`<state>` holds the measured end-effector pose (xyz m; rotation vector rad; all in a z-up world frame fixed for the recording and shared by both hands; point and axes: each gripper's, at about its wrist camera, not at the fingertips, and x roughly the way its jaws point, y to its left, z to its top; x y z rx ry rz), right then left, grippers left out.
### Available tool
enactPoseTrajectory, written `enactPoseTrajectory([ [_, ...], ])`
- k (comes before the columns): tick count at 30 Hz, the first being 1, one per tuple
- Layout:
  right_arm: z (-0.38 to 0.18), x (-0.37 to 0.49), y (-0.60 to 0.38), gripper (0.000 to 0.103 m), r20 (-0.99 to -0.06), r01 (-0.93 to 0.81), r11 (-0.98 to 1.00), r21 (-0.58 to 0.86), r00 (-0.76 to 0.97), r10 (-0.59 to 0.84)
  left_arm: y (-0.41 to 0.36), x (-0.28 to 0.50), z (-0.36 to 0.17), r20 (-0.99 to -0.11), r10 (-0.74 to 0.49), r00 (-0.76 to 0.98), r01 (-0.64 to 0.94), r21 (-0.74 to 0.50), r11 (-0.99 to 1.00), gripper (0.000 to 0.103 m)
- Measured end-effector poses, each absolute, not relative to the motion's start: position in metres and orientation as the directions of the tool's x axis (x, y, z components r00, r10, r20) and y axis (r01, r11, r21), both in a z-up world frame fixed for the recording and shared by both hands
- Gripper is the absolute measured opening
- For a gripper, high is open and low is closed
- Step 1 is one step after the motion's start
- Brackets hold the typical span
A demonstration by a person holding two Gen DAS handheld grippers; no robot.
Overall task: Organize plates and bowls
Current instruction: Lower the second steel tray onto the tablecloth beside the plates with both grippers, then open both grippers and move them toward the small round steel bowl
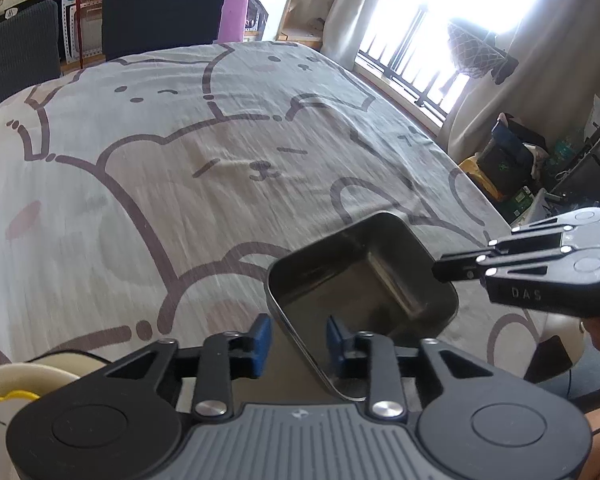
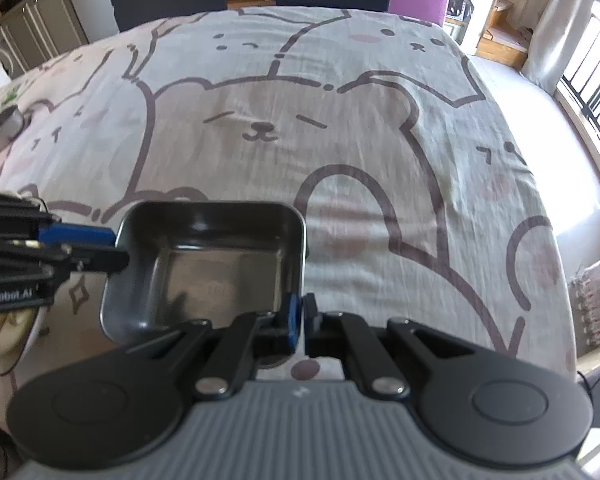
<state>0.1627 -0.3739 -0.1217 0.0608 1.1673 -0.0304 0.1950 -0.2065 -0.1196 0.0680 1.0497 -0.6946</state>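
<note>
Above the cartoon-bear-clothed bench (image 2: 340, 128), the right gripper (image 2: 299, 322) pinches the square stainless-steel tray (image 2: 208, 264) by its rim; the left gripper (image 1: 298, 338), half-open, straddles the opposite edge. A one-sided pinch risks tipping.

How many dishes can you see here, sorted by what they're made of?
Metal tins: 2. These are the near metal tin, pinched at its rim by the right gripper, and the far metal tin at the left edge.
Cream ceramic bowl: 1
Total: 3
</note>
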Motion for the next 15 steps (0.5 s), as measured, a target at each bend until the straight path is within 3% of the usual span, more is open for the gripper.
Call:
enactPoseTrajectory([
  [5,-0.118,0.155,-0.378,0.013,-0.91,0.071,0.997,0.042,0.415,0.009,-0.208,0.187,-0.12,-0.82,-0.494,0.288,0.56,-0.274,0.782,0.047],
  [10,-0.112,0.146,-0.376,0.055,-0.894,0.068,0.997,0.036,0.447,0.002,-0.206,0.179,-0.115,-0.814,-0.503,0.291,0.569,-0.275,0.775,0.066],
  [12,-0.109,0.141,-0.374,0.061,-0.884,0.07,0.998,-0.001,0.466,-0.034,-0.204,0.176,-0.111,-0.806,-0.509,0.3,0.568,-0.278,0.774,0.08],
  [15,-0.104,0.135,-0.372,0.078,-0.871,0.075,0.997,-0.017,0.489,-0.052,-0.2,0.173,-0.104,-0.784,-0.525,0.331,0.572,-0.275,0.772,0.099],
])
